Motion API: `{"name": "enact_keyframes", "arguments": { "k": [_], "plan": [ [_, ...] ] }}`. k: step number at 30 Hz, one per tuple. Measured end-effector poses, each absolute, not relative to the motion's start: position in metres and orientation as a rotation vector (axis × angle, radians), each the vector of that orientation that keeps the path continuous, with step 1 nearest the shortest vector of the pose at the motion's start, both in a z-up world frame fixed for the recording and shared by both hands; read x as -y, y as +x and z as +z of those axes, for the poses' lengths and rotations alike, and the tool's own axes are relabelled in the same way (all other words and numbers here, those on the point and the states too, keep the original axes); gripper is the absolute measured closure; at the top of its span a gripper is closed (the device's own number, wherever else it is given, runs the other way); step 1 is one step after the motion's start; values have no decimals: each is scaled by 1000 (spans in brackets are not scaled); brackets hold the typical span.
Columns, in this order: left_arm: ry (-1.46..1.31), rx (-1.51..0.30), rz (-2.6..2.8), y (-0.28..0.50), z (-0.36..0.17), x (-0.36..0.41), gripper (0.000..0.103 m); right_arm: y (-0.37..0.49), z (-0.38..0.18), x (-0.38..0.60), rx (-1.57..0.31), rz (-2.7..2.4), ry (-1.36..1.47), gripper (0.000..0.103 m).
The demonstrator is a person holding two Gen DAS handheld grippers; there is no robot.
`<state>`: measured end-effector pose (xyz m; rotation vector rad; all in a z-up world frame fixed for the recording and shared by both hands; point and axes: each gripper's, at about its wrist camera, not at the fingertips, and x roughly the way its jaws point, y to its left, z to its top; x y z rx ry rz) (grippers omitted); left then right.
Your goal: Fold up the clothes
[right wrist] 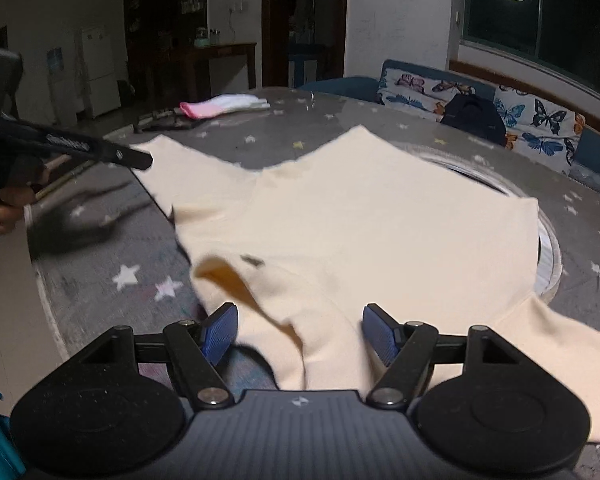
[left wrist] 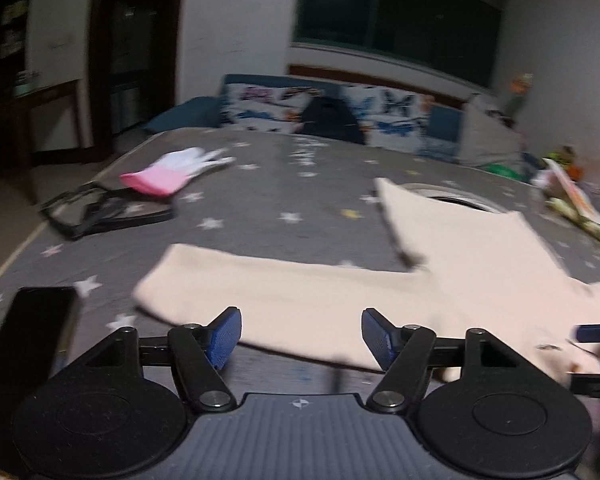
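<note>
A cream long-sleeved top point(right wrist: 360, 220) lies spread on a grey star-print table cover point(right wrist: 112, 248). In the left wrist view its sleeve point(left wrist: 268, 300) stretches left, just ahead of my open, empty left gripper point(left wrist: 301, 334). My right gripper point(right wrist: 300, 332) is open, with a raised fold of the top's near edge point(right wrist: 320, 344) lying between its blue pads; it grips nothing. The left gripper also shows in the right wrist view point(right wrist: 140, 160), held by a hand over the far sleeve end.
A pink and white glove point(left wrist: 172, 172) and a black strap point(left wrist: 100, 216) lie at the table's far left. A black phone point(left wrist: 32, 332) stands near left. A butterfly-print sofa point(left wrist: 340, 112) with a dark bag lies behind. Clutter sits at the right edge point(left wrist: 572, 200).
</note>
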<state>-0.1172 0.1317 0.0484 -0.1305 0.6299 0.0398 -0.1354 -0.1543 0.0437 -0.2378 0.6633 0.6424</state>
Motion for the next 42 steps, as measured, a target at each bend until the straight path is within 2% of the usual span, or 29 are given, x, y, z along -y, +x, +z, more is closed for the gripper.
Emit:
{"name": "enact_keyframes", "arguments": {
  "k": [11, 20, 27, 37, 42],
  "plan": [
    [-203, -685, 213, -100, 37, -162, 24, -135, 40, 133, -682, 697, -243, 32],
    [-214, -685, 254, -99, 37, -168, 18, -134, 55, 127, -620, 709, -199, 29],
    [-222, -676, 294, -98, 38, -179, 17, -137, 38, 113, -696, 770, -248, 28],
    [-244, -664, 331, -89, 32, -193, 18, -144, 61, 132, -642, 739, -176, 24],
    [-259, -668, 331, -85, 27, -197, 29, -144, 68, 148, -633, 698, -132, 21]
  ]
}}
